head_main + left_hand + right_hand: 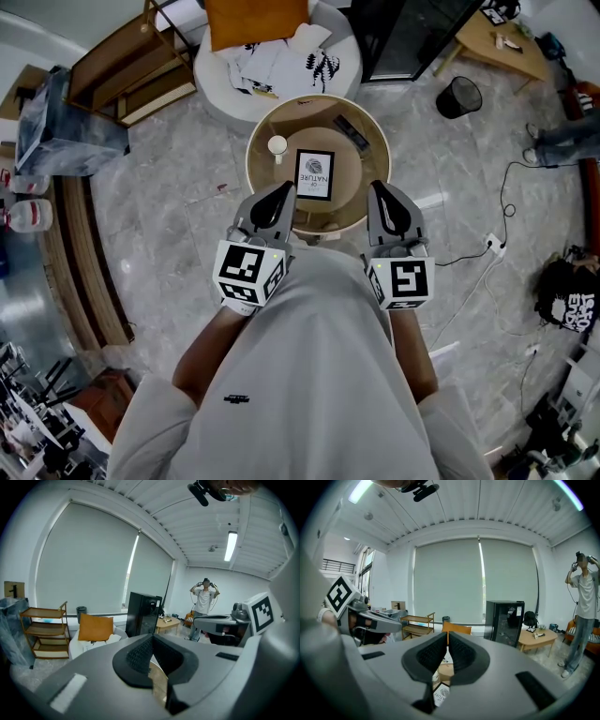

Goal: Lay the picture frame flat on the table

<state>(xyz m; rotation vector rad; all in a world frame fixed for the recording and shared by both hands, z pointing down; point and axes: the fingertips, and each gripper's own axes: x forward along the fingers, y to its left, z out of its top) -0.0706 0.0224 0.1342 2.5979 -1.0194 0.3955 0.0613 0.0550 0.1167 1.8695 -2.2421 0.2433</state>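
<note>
left gripper (285,188) n right gripper (378,187) are both shut, empty, at the near rim of the round table (258,150). picture frame (314,173) is mid-table, print facing us. we cant tell if it's flat or propped. if propped, ease it down slow imo, clear of the cup (277,145).

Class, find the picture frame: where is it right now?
In the head view, the picture frame sits near the middle of the round table, just right of the white cup, ahead of and between the left gripper and right gripper.
</note>
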